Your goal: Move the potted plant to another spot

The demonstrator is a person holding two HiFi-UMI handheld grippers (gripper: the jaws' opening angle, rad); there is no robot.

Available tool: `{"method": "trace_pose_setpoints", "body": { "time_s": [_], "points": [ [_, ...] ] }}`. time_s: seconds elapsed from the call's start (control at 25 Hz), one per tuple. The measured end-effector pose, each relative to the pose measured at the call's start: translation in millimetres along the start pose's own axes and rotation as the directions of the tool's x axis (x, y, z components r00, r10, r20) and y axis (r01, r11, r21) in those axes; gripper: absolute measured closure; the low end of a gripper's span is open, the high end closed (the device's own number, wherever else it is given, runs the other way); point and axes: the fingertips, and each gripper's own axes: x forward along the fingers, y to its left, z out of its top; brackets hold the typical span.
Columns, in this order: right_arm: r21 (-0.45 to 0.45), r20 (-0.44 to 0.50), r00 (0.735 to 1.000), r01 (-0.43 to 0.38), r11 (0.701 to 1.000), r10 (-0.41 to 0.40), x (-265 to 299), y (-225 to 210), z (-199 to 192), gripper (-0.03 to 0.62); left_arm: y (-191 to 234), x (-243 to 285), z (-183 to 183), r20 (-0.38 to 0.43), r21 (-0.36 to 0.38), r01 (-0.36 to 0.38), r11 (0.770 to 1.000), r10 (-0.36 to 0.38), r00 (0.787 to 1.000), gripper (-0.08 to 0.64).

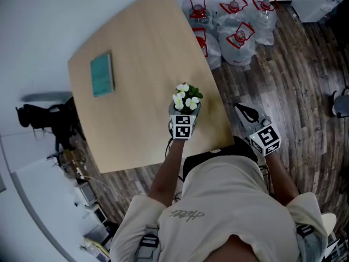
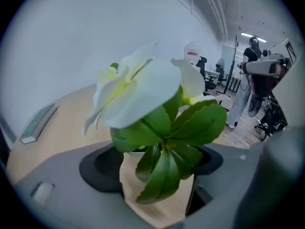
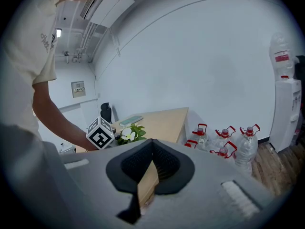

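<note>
A small potted plant [image 1: 187, 97] with white flowers and green leaves stands near the right edge of the light wooden table [image 1: 136, 48]. My left gripper [image 1: 185, 112] reaches it from the near side, jaws spread on either side of the pot. In the left gripper view the plant [image 2: 162, 128] fills the space between the jaws of the left gripper [image 2: 159, 163]; leaves hide the pot, and the black pads stand apart from it. My right gripper [image 1: 244, 111] hangs off the table's right side over the floor, holding nothing. In its own view the right gripper [image 3: 152, 149] has its pads together, and the plant [image 3: 129, 134] shows beyond.
A teal book [image 1: 102, 74] lies at the table's far left. Several large water bottles [image 1: 234, 26] with red handles crowd the wood floor beyond the table's right corner. A water dispenser [image 3: 286, 94] stands by the wall. A black chair [image 1: 49, 119] sits left of the table.
</note>
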Motion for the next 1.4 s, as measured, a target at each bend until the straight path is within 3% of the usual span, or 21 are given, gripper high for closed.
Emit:
{"method": "trace_pose_setpoints", "body": {
  "time_s": [0.16,0.44,0.76,0.88,1.08,1.24,1.4],
  "points": [
    [0.006,0.009,1.000,-0.015,1.000,0.015,7,6,1,0.591,0,-8,2,0.003,-0.008,0.016,1.000,-0.016,1.000,0.098],
    [0.020,0.014,0.999,-0.032,0.999,0.032,12,22,-3,0.591,-3,-27,-17,-0.022,-0.007,0.068,0.998,-0.068,0.997,0.100],
    [-0.014,-0.012,0.998,-0.054,0.998,0.054,16,53,-11,0.590,5,-64,-53,-0.016,-0.076,0.050,0.996,-0.052,0.999,0.115],
    [-0.045,-0.005,0.998,-0.058,0.997,0.058,22,74,-3,0.590,15,-83,-66,-0.003,-0.078,0.054,0.995,-0.054,0.999,0.158],
    [-0.092,0.003,0.999,-0.035,0.995,0.035,28,108,9,0.590,34,-129,-76,0.083,-0.100,0.061,0.993,-0.053,0.995,0.257],
    [-0.117,0.034,0.999,-0.028,0.993,0.032,41,131,30,0.590,61,-172,-73,0.191,-0.097,0.029,0.995,-0.010,0.982,0.380],
    [-0.139,0.067,0.998,0.007,0.990,0.003,52,158,41,0.590,85,-209,-75,0.248,-0.060,0.026,0.998,-0.010,0.969,0.438]
  ]
}}
